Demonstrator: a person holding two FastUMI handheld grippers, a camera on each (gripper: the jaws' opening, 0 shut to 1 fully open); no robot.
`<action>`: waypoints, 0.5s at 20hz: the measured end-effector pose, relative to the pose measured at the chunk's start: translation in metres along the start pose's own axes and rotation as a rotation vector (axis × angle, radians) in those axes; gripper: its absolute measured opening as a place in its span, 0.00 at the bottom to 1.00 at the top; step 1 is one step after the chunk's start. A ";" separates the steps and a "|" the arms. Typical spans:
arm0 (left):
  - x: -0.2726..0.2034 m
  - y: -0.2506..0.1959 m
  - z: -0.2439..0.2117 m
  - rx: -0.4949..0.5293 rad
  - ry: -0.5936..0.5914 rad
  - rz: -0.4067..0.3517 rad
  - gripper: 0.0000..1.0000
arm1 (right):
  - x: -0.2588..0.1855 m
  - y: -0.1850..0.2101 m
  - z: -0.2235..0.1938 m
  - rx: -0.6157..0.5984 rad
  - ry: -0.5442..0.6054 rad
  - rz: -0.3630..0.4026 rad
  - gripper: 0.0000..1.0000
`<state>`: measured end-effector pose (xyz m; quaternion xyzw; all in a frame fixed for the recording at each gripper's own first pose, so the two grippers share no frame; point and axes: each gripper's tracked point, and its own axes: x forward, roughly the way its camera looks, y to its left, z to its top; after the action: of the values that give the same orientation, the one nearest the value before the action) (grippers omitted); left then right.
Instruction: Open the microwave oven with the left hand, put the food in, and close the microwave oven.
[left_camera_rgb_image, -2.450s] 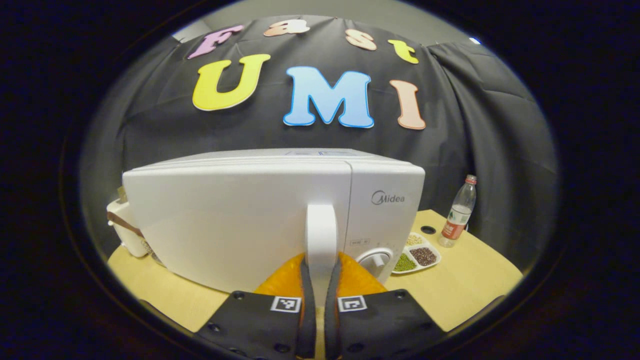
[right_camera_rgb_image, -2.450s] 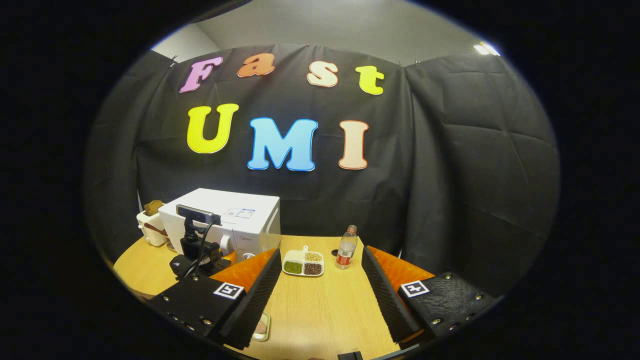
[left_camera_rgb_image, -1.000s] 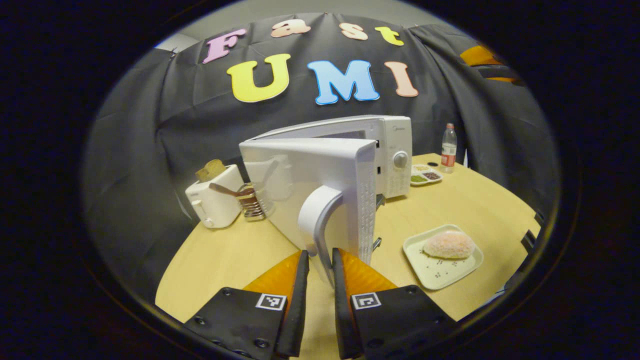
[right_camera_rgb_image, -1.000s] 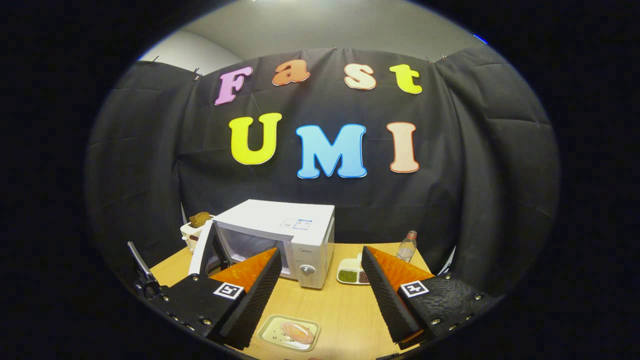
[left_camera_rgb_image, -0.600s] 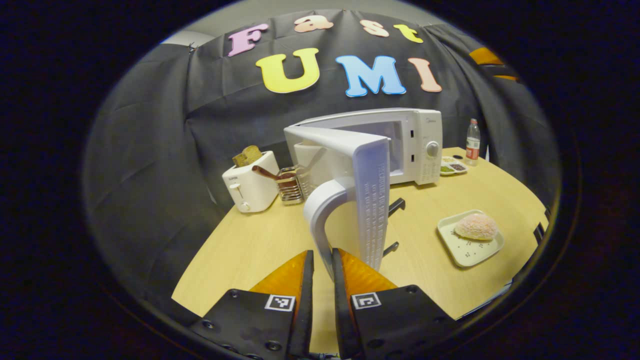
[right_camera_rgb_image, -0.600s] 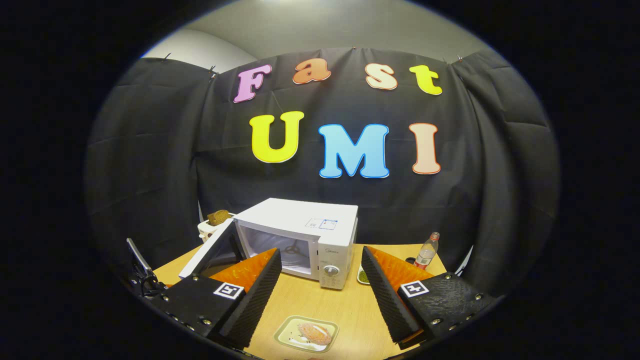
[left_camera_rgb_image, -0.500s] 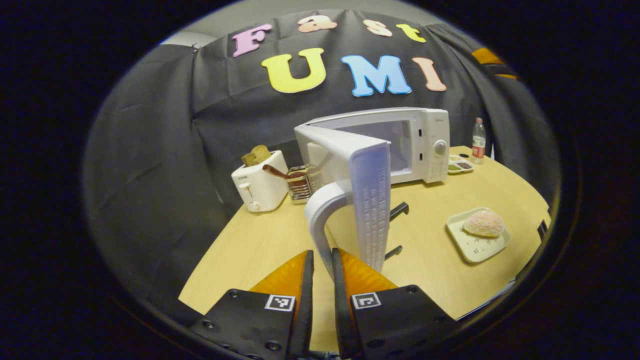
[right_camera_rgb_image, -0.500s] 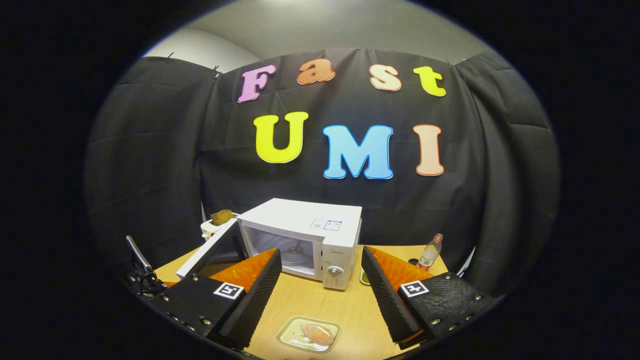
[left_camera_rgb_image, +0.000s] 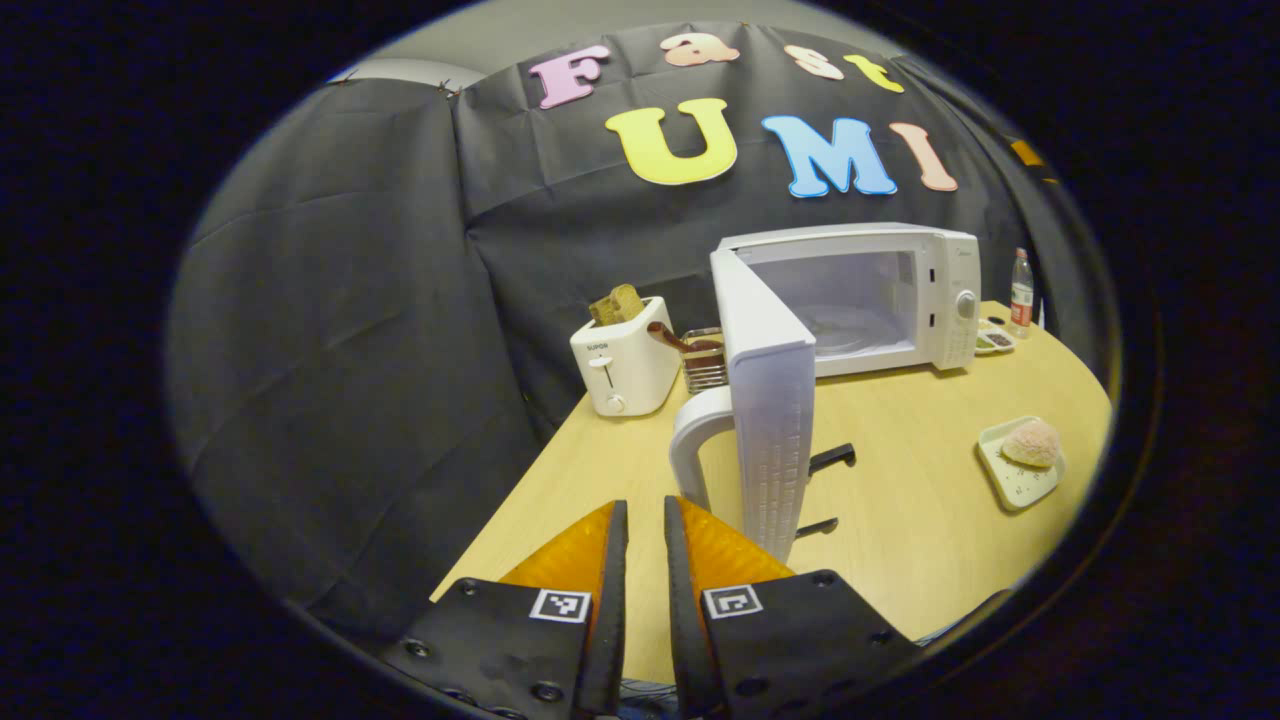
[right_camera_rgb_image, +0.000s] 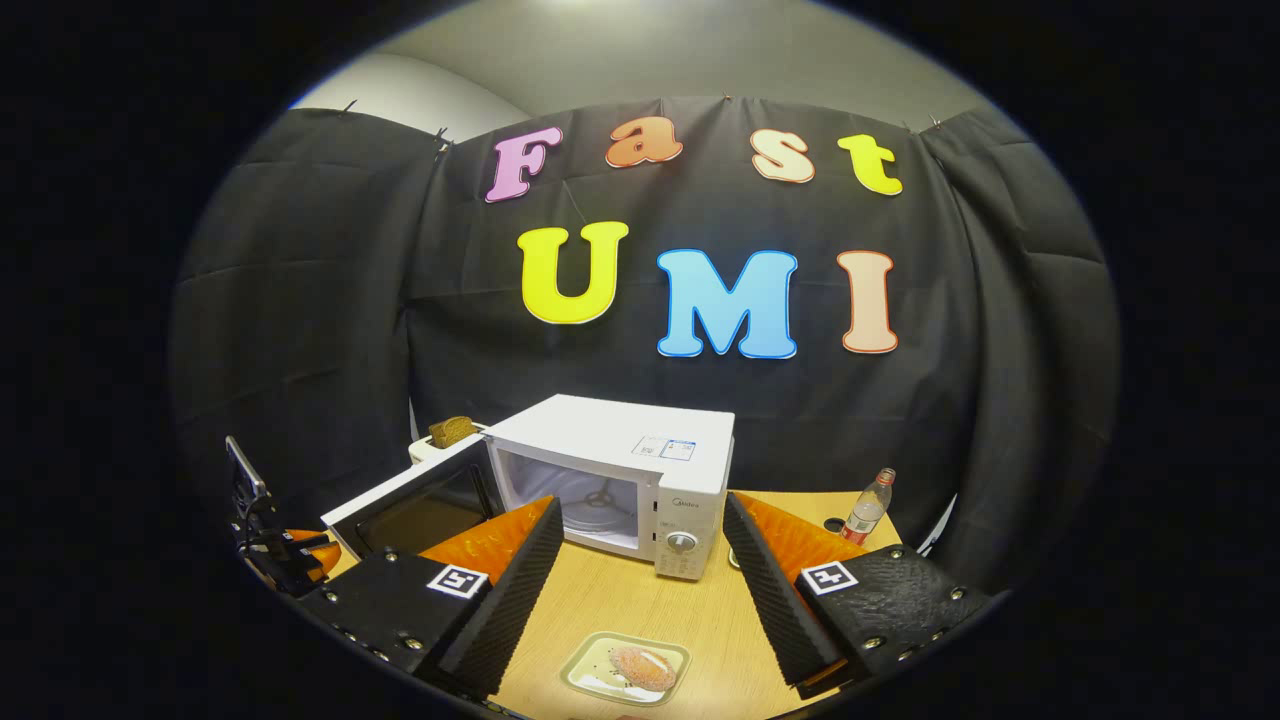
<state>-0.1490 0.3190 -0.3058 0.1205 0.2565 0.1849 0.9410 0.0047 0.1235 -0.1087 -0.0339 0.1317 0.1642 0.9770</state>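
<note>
The white microwave (left_camera_rgb_image: 850, 290) stands at the back of the table with its door (left_camera_rgb_image: 775, 430) swung wide open and its cavity bare. My left gripper (left_camera_rgb_image: 643, 505) sits just left of the door's handle (left_camera_rgb_image: 685, 445), fingers nearly together with only table showing between them. The pink bun (left_camera_rgb_image: 1032, 442) lies on a small plate (left_camera_rgb_image: 1010, 480) at the right. In the right gripper view my right gripper (right_camera_rgb_image: 640, 505) hangs open above the plate (right_camera_rgb_image: 590, 672) with the bun (right_camera_rgb_image: 645, 668), facing the microwave (right_camera_rgb_image: 640, 450) and its open door (right_camera_rgb_image: 400, 510).
A white toaster (left_camera_rgb_image: 625, 355) with bread and a utensil rack (left_camera_rgb_image: 703, 358) stand left of the microwave. A water bottle (left_camera_rgb_image: 1020, 280) and a divided dish (left_camera_rgb_image: 995, 340) of beans sit to its right. The wooden table (left_camera_rgb_image: 900, 530) ends close by my left gripper.
My left gripper pulled the door from shut to wide open, then came off the handle, which now lies right of its fingers. The right gripper stayed open and drifted slightly.
</note>
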 end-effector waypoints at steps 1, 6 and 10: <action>0.000 0.001 0.002 0.001 -0.002 0.008 0.27 | 0.001 -0.001 -0.003 0.001 0.008 0.005 0.98; -0.052 0.007 0.045 -0.109 -0.124 0.069 0.28 | 0.007 -0.025 -0.049 -0.024 0.091 0.051 0.98; -0.104 -0.007 0.115 -0.237 -0.287 0.062 0.64 | 0.011 -0.030 -0.099 0.012 0.163 0.131 0.98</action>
<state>-0.1694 0.2550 -0.1658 0.0416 0.0920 0.2235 0.9695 0.0006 0.0875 -0.2065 -0.0325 0.2136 0.2236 0.9504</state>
